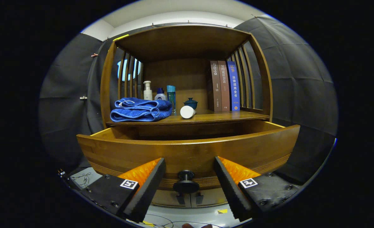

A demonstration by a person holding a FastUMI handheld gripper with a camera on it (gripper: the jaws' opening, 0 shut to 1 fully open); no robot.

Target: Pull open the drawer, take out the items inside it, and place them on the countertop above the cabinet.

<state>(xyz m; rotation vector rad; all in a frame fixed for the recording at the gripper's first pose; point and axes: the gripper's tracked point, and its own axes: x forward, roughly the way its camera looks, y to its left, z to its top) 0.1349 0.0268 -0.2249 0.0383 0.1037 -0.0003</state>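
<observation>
Drawer (187,152) stood pulled out from under the shelf, toward the gripper (187,183) — so the pulling part looked done. Its front ran long from side to side and faced the gripper, with the round knob (185,183) sitting between the two fingers. The fingers were spread wide and held nothing; neither one touched the knob. I could not see down into the drawer, so I could not tell what was left inside. On the countertop (218,117) above lay a blue towel (141,110), a white tube (187,111) on its side, some bottles (159,93), a small lidded cup (190,103) and books (223,85) — maybe some came from the drawer.
</observation>
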